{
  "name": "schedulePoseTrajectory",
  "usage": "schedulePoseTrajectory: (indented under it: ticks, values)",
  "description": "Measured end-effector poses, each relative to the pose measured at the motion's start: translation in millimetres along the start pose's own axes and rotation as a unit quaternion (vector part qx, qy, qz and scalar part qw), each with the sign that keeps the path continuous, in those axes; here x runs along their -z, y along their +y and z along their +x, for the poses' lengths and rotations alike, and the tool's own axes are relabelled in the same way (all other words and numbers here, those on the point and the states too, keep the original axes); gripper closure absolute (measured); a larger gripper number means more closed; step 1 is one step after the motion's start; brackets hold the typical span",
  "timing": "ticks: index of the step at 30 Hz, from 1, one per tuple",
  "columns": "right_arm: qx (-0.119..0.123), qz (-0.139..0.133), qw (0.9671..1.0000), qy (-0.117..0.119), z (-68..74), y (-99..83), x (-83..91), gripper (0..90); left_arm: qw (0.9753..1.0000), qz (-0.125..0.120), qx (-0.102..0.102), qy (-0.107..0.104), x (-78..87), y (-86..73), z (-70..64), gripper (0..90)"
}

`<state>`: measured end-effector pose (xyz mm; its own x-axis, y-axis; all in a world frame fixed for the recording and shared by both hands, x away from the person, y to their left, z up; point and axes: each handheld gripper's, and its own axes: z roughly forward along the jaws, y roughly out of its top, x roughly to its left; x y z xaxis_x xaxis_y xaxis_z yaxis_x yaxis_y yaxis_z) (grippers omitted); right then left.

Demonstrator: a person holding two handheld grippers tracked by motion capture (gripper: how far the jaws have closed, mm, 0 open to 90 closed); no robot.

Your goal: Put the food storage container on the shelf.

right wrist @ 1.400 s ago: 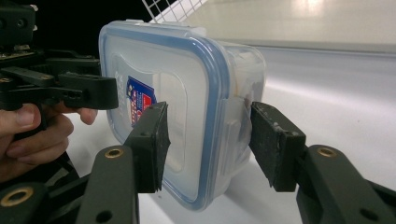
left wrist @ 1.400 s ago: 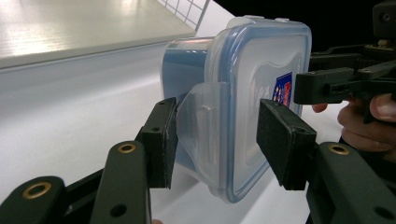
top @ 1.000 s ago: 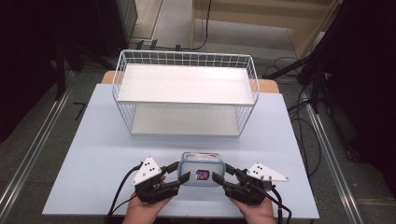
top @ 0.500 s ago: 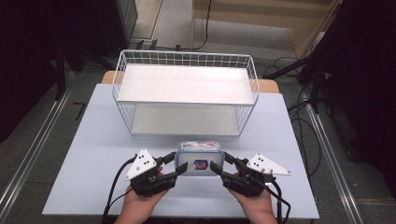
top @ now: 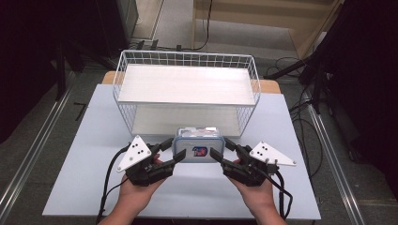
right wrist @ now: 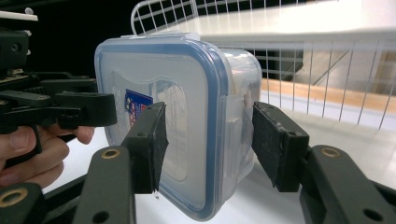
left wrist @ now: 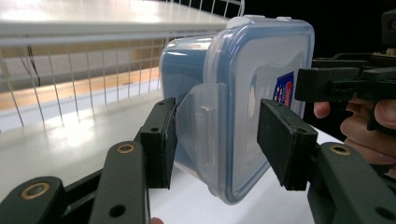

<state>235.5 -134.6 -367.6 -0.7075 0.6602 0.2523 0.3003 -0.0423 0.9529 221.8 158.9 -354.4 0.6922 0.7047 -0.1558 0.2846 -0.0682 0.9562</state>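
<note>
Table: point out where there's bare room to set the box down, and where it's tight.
The table is bare left of the left gripper, right of the right gripper, and along the near edge between the forearms. The wire rack's top shelf and lower shelf are bare too. It is crowded around the plastic box, flanked by both grippers close before the rack.

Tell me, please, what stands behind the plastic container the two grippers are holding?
Behind the plastic container stands a white wire rack with two white shelves; the container covers part of the lower shelf's front edge.
</note>
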Motion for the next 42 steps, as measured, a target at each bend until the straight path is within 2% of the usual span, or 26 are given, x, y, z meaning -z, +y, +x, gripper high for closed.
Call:
schedulePoseTrajectory:
  ticks: [2, 14, 25, 28, 33, 38, 42]
  values:
    - [0.004, -0.009, 0.9999, 0.0, 0.5, 8.6, -0.6, 47.8, 1.0, -0.005, -0.004, 0.003, 0.4, 5.8, 0.5, 48.8]
    - [0.009, -0.039, 0.9992, -0.002, 0.2, 32.3, -5.7, 47.7, 0.9995, -0.027, -0.015, 0.004, -0.7, 31.7, 6.4, 48.6]
    - [0.01, -0.058, 0.9983, -0.004, -4.9, 54.3, -10.4, 47.7, 0.9987, -0.048, -0.018, 0.0, -8.6, 51.8, 14.5, 48.6]
    - [0.006, -0.059, 0.9982, -0.005, -8.6, 61.8, -13.0, 48.0, 0.9987, -0.05, -0.008, -0.01, -13.4, 58.3, 22.3, 48.7]
    - [0.008, -0.057, 0.9983, -0.008, -13.4, 74.4, -18.7, 48.2, 0.9989, -0.046, -0.002, -0.013, -17.9, 69.9, 28.8, 48.7]
    - [-0.007, -0.052, 0.9986, -0.003, -19.1, 83.3, -24.5, 48.3, 0.9992, -0.038, -0.001, -0.013, -21.2, 81.7, 35.8, 48.8]
    - [-0.02, -0.047, 0.9987, 0.001, -22.9, 89.3, -29.9, 49.0, 0.9993, -0.029, 0.016, -0.019, -24.5, 90.4, 44.0, 48.8]
